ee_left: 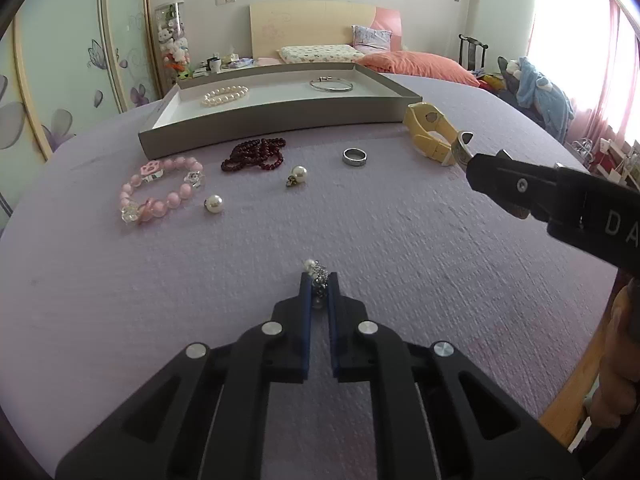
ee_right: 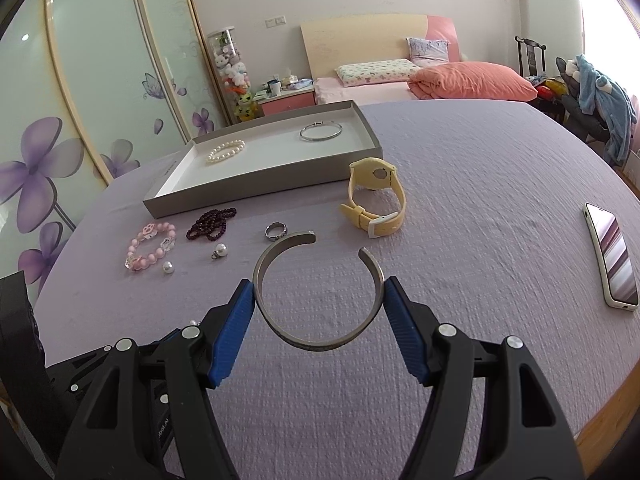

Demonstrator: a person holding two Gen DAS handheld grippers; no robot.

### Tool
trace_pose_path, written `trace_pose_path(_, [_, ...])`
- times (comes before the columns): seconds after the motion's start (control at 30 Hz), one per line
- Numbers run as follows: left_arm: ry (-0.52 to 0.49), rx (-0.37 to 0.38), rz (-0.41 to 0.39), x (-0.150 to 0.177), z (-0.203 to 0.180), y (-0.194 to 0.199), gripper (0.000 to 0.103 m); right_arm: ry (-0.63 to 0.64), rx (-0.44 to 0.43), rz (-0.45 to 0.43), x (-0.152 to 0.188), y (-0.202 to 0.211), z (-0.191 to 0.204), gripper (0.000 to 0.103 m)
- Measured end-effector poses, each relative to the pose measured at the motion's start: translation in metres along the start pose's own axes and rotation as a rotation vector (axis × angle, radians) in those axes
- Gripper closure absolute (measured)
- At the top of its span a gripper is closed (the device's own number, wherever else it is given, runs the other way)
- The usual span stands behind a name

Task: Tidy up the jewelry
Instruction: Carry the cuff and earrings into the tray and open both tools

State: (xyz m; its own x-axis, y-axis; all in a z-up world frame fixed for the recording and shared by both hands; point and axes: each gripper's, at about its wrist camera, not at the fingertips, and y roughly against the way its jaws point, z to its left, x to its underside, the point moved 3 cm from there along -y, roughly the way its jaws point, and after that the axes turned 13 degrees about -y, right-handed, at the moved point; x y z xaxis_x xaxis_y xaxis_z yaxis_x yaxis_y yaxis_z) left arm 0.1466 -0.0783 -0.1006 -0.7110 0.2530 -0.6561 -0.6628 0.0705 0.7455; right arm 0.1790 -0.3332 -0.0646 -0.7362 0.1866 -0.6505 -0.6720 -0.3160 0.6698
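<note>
My left gripper [ee_left: 319, 286] is shut on a small pearl and rhinestone earring [ee_left: 317, 272] low over the purple cloth. My right gripper [ee_right: 319, 292] is shut on an open silver cuff bangle [ee_right: 316, 292], its pads on the cuff's two sides; it also shows in the left wrist view [ee_left: 461, 148]. A grey tray [ee_right: 256, 192] holds a pearl bracelet [ee_right: 226, 150] and a silver bangle [ee_right: 321, 131]. In front of the tray lie a pink bead bracelet [ee_right: 150, 248], dark red beads [ee_right: 210, 224], a ring [ee_right: 276, 231], two pearl earrings [ee_right: 220, 251] and a yellow watch [ee_right: 374, 196].
A phone [ee_right: 612, 256] lies at the table's right edge. The table is round, covered in purple cloth [ee_right: 460, 200]. A bed and a wardrobe stand behind it.
</note>
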Motion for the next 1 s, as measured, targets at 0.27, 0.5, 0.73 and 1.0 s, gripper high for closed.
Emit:
trace_pose_path(0.27, [0.073,0.037,-0.028,-0.002,0.037,0.017,0.099,0.018,-0.014,-0.04,-0.01,0.011,0.005,0.036])
trace_pose_path(0.5, [0.098,0.002,-0.131,-0.02,0.073,0.059,0.099,0.041,-0.037,-0.072,-0.024,0.017,0.014,0.036])
trace_pose_path(0.73, [0.111,-0.046,-0.239,-0.046,0.099,0.1,0.099,0.065,-0.051,-0.096,-0.034,0.021,0.025,0.036])
trace_pose_path(1.0, [0.132,-0.08,-0.289,-0.071,0.121,0.118,0.099,0.105,-0.061,-0.124,-0.05,0.024,0.041,0.036])
